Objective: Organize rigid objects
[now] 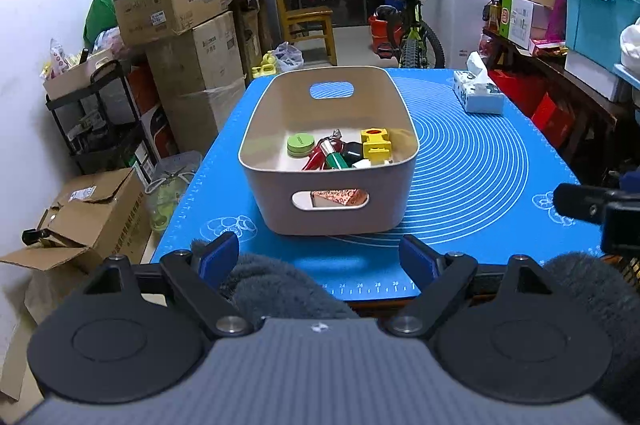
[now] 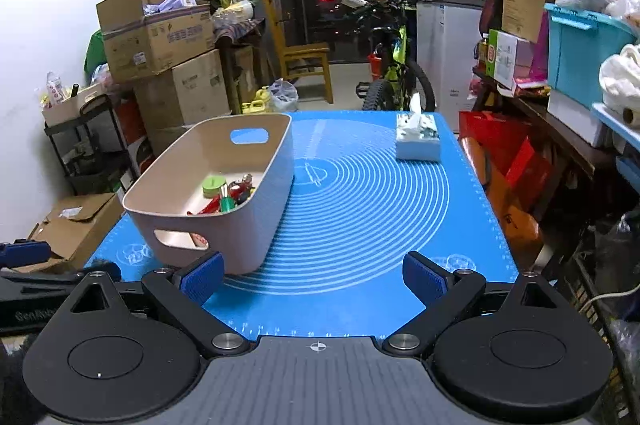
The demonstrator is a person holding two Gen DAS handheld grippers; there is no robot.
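Observation:
A beige bin with handle cut-outs stands on the blue mat; it also shows in the right wrist view. Inside lie a green round disc, a yellow block, red-handled pliers, a green-handled tool and other small pieces. My left gripper is open and empty, just in front of the bin's near wall. My right gripper is open and empty, above the mat's near edge, to the right of the bin.
A tissue box stands at the mat's far right. Cardboard boxes pile up left of the table, a wooden chair and a bicycle stand behind, and shelves with a turquoise crate line the right.

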